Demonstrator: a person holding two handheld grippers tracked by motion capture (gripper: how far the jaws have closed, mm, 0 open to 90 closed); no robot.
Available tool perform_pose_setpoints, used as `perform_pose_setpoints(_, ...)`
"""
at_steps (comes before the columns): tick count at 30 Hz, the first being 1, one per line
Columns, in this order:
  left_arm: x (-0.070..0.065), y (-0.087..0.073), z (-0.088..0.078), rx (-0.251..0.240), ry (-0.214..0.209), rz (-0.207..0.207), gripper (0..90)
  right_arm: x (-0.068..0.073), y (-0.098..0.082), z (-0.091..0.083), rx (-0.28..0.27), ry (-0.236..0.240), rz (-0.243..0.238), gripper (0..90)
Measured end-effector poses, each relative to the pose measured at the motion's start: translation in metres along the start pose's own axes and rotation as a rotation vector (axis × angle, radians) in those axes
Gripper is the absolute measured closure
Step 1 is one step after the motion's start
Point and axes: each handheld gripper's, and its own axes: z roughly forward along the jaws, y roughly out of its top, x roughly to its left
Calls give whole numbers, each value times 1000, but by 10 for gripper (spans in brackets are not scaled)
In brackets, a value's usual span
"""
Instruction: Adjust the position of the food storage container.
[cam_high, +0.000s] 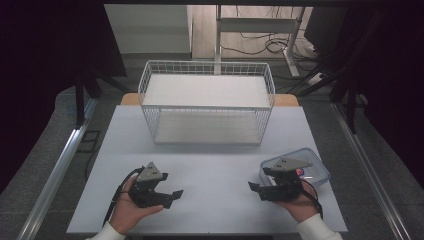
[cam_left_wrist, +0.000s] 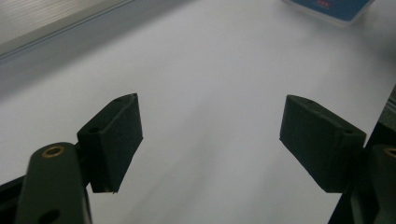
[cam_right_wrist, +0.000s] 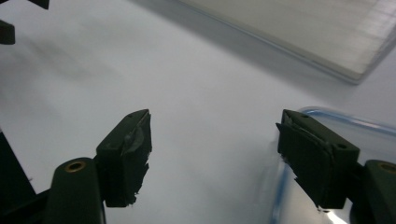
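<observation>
While both hands rest low at the near edge of the white table (cam_high: 210, 165), the left gripper (cam_high: 170, 196) points right with jaws spread over bare tabletop, nothing between them. The right gripper (cam_high: 256, 189) points left, jaws spread too and empty, hovering at the near-left rim of the clear blue-rimmed container (cam_high: 315, 170). Beyond stands a white wire basket (cam_high: 207, 67).

The left hand-held gripper (cam_left_wrist: 210, 140) rises from six o'clock with its two black jaws set wide apart, nothing between them. Beneath lies the bare white surface (cam_left_wrist: 210, 70). At one o'clock, a blue-rimmed container (cam_left_wrist: 329, 8) sits at the frame's edge
</observation>
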Motion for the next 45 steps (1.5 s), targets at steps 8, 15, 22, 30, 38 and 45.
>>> perform_pose_setpoints(8, 5, -3, 0, 10, 25, -4, 207, -30, 8, -15, 2, -37, 31, 346)
perform_pose_setpoints(15, 5, -6, -2, 14, 44, -11, 202, -56, 10, -28, 51, -117, 95, 444)
perform_pose_setpoints(22, 4, -8, -2, 19, 46, -12, 199, -83, 9, -47, 68, -164, 131, 473)
perform_pose_setpoints(30, 6, -9, -4, 16, 47, -20, 199, -122, 1, -64, 96, -312, 201, 544)
perform_pose_setpoints(38, 4, -8, -4, 19, 47, -12, 200, -168, -30, -88, 170, -462, 285, 841)
perform_pose_setpoints(45, 0, -6, -3, 24, 42, -2, 201, -189, -46, -80, 254, -470, 327, 883)
